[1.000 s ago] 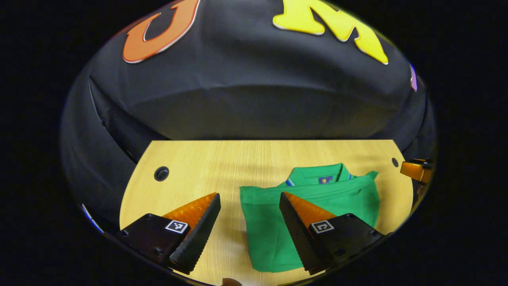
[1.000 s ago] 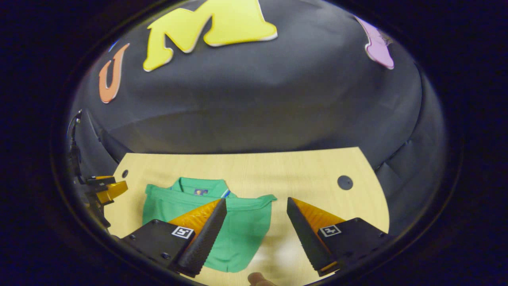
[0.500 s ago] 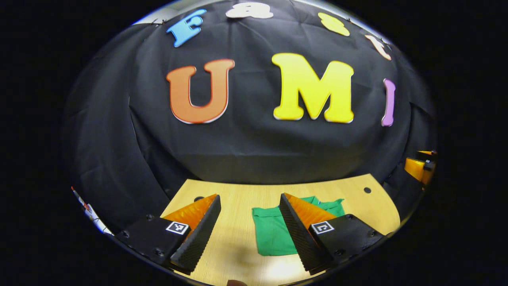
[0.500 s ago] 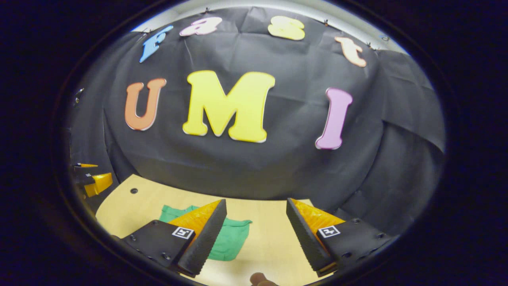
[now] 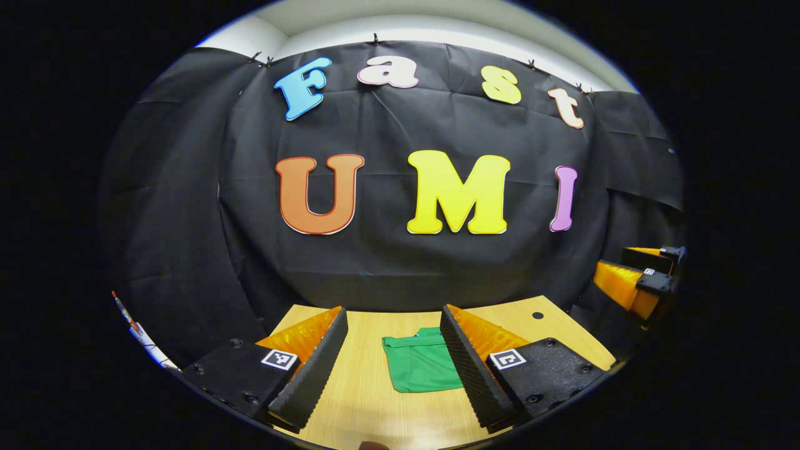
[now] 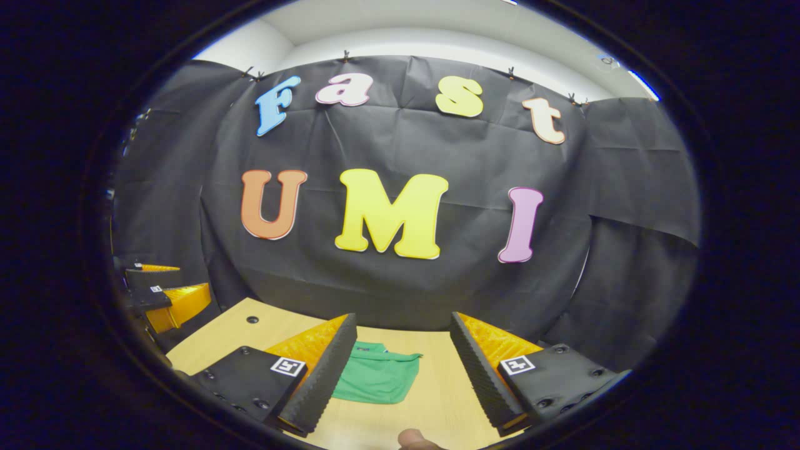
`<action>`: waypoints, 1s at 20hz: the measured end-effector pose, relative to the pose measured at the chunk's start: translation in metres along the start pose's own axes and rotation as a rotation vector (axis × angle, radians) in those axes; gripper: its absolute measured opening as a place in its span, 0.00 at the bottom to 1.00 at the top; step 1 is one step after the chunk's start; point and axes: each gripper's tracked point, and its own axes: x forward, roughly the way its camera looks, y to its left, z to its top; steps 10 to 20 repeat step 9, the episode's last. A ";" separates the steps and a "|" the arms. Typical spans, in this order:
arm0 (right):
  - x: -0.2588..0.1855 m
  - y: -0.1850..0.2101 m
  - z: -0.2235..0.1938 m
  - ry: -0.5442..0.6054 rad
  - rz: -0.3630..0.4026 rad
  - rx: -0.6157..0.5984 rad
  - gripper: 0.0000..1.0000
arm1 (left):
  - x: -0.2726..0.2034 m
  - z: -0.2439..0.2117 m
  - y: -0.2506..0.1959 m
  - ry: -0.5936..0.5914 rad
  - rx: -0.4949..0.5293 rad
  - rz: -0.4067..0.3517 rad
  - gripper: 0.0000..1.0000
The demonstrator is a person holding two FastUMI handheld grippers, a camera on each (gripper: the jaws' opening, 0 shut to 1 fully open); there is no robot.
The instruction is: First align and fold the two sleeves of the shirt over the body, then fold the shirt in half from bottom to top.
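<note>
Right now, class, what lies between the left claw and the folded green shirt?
In the left gripper view, bare wooden table lies between the open left claw and the shirt.

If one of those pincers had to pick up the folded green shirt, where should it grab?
Probably the near folded edge of the shirt, coming from the person's side, low along the table. The shirt lies flat, so only an edge gives the fingers something to pinch. Both the left gripper and right gripper are open above it.

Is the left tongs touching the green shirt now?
Apart. In the left gripper view the left tongs hang open above the table, and the folded shirt lies flat farther off.
</note>
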 end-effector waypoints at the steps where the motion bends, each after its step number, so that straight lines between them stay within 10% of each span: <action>1: -0.004 0.005 0.000 -0.011 0.004 -0.005 0.94 | -0.008 0.001 -0.001 -0.002 0.004 0.000 0.96; 20: -0.017 0.047 -0.002 -0.034 0.088 -0.037 0.94 | -0.035 0.007 -0.007 -0.083 0.011 0.007 0.87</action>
